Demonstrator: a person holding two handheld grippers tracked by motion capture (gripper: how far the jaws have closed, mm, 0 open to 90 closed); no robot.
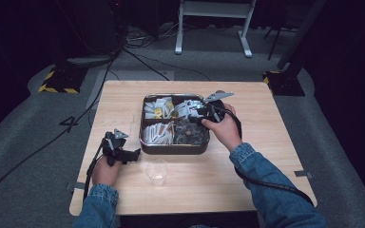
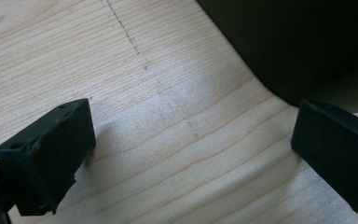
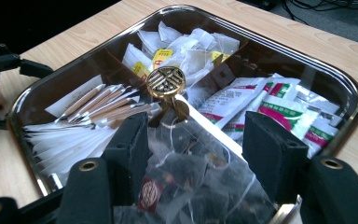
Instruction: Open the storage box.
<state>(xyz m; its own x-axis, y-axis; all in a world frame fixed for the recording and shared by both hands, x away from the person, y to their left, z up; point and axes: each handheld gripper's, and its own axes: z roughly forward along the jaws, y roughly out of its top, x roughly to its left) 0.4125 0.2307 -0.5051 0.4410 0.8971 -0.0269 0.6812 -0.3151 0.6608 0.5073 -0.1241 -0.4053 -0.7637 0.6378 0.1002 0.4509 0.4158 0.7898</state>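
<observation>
- While the right gripper (image 3: 193, 154) hangs over the tray (image 1: 145, 142) at about 1 o'clock on the table (image 1: 266, 156), its jaws stand spread on either side of clear tea-bag packets (image 3: 200, 182), pinching nothing.
- Just beyond them, at 12 o'clock in the right gripper view, a round brass knob (image 3: 166, 81) rises at the tray's centre, with wooden stirrers (image 3: 100, 105) at 10 o'clock and red-and-green sachets (image 3: 279, 105) at 2 o'clock.
- Down at 8 o'clock on the table, the left gripper (image 1: 129, 155) rests with jaws wide apart over bare wood, near the tray's corner.
- A clear cup (image 1: 157, 172) stands at 6 o'clock.
</observation>
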